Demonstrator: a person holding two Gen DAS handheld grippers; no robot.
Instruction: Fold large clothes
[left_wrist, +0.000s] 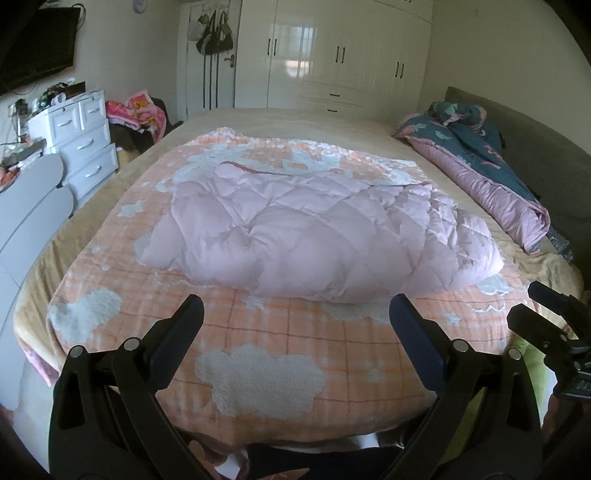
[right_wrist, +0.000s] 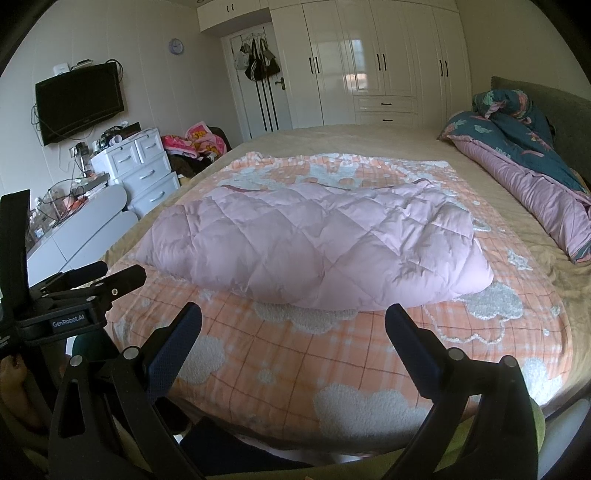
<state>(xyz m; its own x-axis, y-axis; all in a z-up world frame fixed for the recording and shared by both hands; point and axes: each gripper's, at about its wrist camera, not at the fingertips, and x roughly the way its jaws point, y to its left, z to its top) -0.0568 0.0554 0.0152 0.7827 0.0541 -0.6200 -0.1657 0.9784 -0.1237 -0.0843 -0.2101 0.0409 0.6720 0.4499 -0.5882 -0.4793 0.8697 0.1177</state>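
Observation:
A pale pink quilted puffer garment (left_wrist: 314, 232) lies folded in a thick bundle on an orange checked blanket with white clouds (left_wrist: 258, 354), in the middle of the bed. It also shows in the right wrist view (right_wrist: 317, 247). My left gripper (left_wrist: 295, 308) is open and empty, just short of the bundle's near edge. My right gripper (right_wrist: 293, 317) is open and empty, also just short of the near edge. The right gripper shows at the right edge of the left wrist view (left_wrist: 546, 314), and the left gripper at the left of the right wrist view (right_wrist: 107, 275).
A dark blue and pink duvet (right_wrist: 528, 162) is bunched along the right side of the bed by the grey headboard (right_wrist: 569, 107). White drawers (right_wrist: 144, 170) and a cluttered desk stand left of the bed. White wardrobes (right_wrist: 369, 62) line the far wall.

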